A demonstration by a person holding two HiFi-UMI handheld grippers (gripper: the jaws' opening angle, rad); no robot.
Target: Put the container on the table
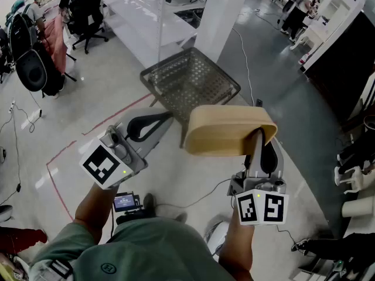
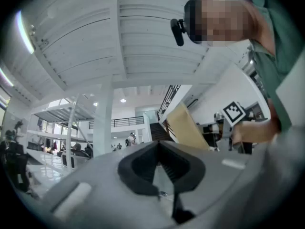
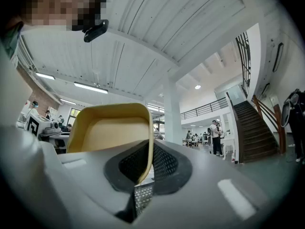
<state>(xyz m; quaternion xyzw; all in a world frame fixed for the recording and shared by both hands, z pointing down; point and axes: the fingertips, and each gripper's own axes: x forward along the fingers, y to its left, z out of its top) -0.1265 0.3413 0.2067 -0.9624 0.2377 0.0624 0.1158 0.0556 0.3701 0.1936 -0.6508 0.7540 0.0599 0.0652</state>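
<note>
A tan plastic container (image 1: 225, 136) hangs in the air, tipped on its side over the floor. My right gripper (image 1: 258, 136) is shut on the container's rim at its right end. In the right gripper view the container (image 3: 112, 132) opens toward the camera, its wall pinched between the jaws of the right gripper (image 3: 149, 146). My left gripper (image 1: 169, 116) is to the left of the container, apart from it, shut with nothing in it. The left gripper view shows the left gripper (image 2: 158, 145) with its tips together and the container (image 2: 186, 125) beyond, to the right.
A metal mesh basket (image 1: 190, 81) stands on the floor just past the container. Behind it rise a white pillar (image 1: 220, 16) and a white table with shelves (image 1: 137, 22). Black office chairs (image 1: 88, 13) are at the far left. Red tape lines (image 1: 111, 119) and cables cross the floor.
</note>
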